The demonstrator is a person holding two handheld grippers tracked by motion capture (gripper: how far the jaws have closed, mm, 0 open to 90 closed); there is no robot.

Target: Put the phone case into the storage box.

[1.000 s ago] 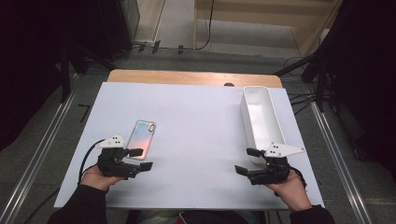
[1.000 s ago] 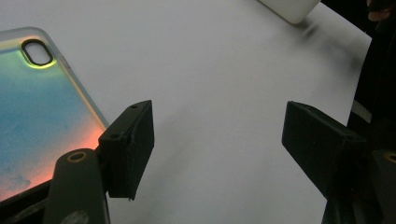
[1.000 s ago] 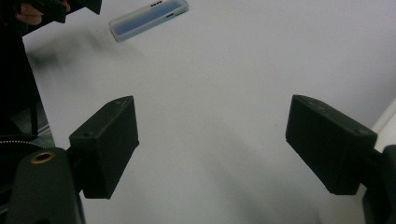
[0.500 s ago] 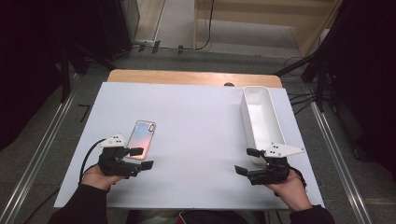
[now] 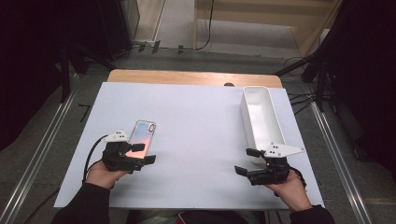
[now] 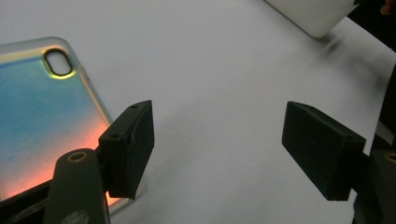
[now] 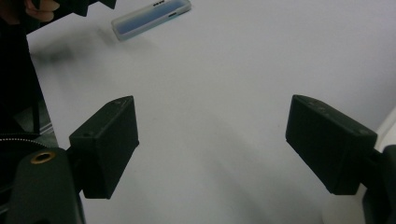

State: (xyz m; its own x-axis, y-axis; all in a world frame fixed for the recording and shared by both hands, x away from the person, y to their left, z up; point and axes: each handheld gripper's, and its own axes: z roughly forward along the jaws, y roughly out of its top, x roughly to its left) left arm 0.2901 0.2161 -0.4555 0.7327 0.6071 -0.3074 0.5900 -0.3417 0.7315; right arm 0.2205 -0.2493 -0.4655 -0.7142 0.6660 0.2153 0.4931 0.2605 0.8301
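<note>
A clear phone case [image 5: 144, 132] with a blue-to-orange sheen lies flat at the left of the white board [image 5: 196, 126]. My left gripper [image 5: 144, 153] sits at its near end, open, pointing right. In the left gripper view the case [image 6: 42, 107] lies at the left, with one jaw over its near corner and bare board between the jaws of the left gripper [image 6: 219, 149]. My right gripper [image 5: 246, 161] is open near the front right and points left, beside the near end of a long white bin [image 5: 259, 116]. The right gripper view looks between the right gripper's [image 7: 215, 144] wide jaws to the case [image 7: 152, 16] far off.
The white board lies on a wooden table [image 5: 187, 77], with its front edge near the person's forearms. Metal rails [image 5: 42, 154] run along both sides on the floor. The bin's corner [image 6: 317, 14] shows in the left gripper view, and the other hand [image 7: 42, 9] in the right gripper view.
</note>
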